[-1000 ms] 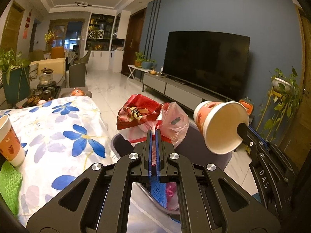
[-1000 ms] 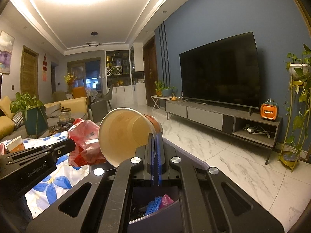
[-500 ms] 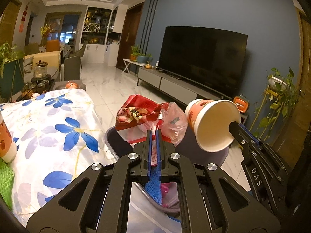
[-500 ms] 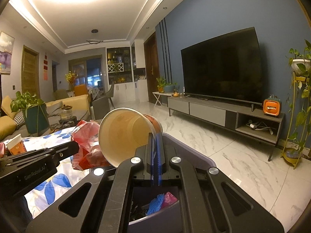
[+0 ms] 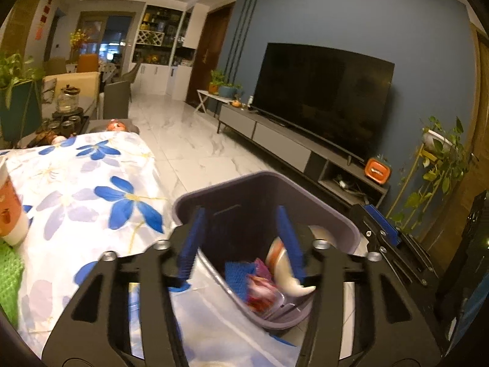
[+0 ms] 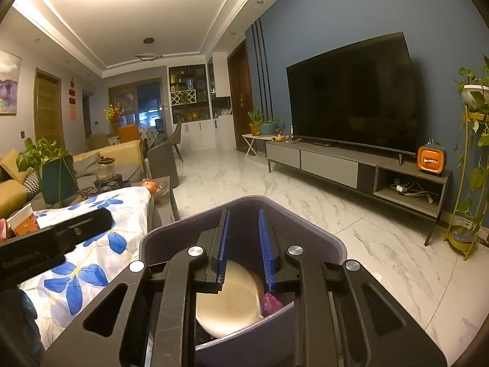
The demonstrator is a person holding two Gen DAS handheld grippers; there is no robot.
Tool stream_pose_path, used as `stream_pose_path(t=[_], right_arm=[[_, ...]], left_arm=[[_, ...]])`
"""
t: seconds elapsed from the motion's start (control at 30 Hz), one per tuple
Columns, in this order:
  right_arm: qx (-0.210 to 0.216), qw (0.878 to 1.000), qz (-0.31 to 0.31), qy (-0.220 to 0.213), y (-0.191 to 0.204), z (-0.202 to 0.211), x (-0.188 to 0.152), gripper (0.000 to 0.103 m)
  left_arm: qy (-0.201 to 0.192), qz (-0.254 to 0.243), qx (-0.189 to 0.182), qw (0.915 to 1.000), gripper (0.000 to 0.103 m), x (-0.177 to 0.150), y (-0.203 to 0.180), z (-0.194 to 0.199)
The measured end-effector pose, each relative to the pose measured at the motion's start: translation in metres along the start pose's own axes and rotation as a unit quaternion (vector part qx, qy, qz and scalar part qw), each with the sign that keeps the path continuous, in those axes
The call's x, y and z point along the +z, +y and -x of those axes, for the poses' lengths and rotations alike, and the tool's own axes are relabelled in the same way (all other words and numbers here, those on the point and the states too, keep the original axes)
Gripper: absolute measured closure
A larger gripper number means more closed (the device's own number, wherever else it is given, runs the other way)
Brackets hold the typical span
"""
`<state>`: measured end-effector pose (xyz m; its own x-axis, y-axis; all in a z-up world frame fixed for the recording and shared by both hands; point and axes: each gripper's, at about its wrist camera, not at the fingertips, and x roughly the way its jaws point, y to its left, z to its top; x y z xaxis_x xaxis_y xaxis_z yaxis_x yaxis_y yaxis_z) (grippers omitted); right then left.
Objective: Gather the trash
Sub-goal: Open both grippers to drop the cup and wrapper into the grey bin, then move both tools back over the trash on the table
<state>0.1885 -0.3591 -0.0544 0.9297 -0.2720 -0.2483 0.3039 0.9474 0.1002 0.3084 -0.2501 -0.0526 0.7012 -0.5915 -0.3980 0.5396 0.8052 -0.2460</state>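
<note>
Beside the worktop [image 5: 91, 189], draped in a white cloth with blue flowers, a grey-purple trash bin [image 5: 348, 229] stood on the marble floor [image 6: 321, 208], its rim close against the cloth's edge. Both claws hung just above the bin's open mouth. Left claw [image 5: 243, 238] was spread wide, its blue-padded fingers [image 5: 192, 241] well apart and holding nothing. Right claw [image 6: 244, 244] was parted more narrowly, also empty. Inside the bin lay a paper cup [image 6: 229, 299], cream inside and orange outside, blurred in the left view, tipped on its side against a crumpled pink-red plastic bag [image 5: 259, 287] and a scrap of blue mesh [image 5: 238, 275]. From the right wrist view, the claw's own black frame hid much of the bin's contents.

On the worktop, at the far left, a second orange paper cup [image 5: 9, 211] stood upright, with green netting [image 5: 9, 278] just in front of it. Across the floor, a dark television [image 6: 351, 91] sat on a low grey cabinet [image 6: 330, 165], with a small orange box [image 6: 431, 159] at its end and a trailing plant on a stand [image 6: 470, 140] near the blue wall.
</note>
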Motion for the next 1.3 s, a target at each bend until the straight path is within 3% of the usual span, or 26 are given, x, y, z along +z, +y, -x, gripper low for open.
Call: stream_pose_path(t=[0.07, 0.13, 0.23, 0.33, 0.53, 0.9, 1.3], right_arm=[[0.000, 1.000, -0.001, -0.001, 0.002, 0.003, -0.001, 0.079], [0.000, 1.000, -0.001, -0.004, 0.002, 0.004, -0.001, 0.066], [0.000, 1.000, 0.000, -0.013, 0.004, 0.013, -0.001, 0.058], [0.002, 1.000, 0.001, -0.018, 0.006, 0.023, -0.001, 0.046], [0.012, 1.000, -0.001, -0.027, 0.014, 0.047, -0.001, 0.033], [0.060, 0.997, 0.014, -0.042, 0.055, 0.088, -0.008, 0.027], [0.115, 0.993, 0.016, -0.030, 0.111, 0.092, -0.015, 0.027]], left_arm=[[-0.012, 0.003, 0.013, 0.9998, 0.040, -0.001, 0.004, 0.009], [-0.022, 0.007, 0.026, 0.9994, 0.032, -0.002, 0.008, 0.019], [-0.039, 0.015, 0.038, 0.9984, 0.025, -0.003, 0.012, 0.036], [-0.058, 0.018, 0.055, 0.9966, 0.019, -0.006, 0.016, 0.055], [-0.084, 0.028, 0.095, 0.9915, 0.011, -0.018, 0.027, 0.096], [-0.115, 0.058, 0.187, 0.9739, 0.008, -0.042, 0.078, 0.171], [-0.095, 0.067, 0.255, 0.9599, 0.008, -0.071, 0.133, 0.213]])
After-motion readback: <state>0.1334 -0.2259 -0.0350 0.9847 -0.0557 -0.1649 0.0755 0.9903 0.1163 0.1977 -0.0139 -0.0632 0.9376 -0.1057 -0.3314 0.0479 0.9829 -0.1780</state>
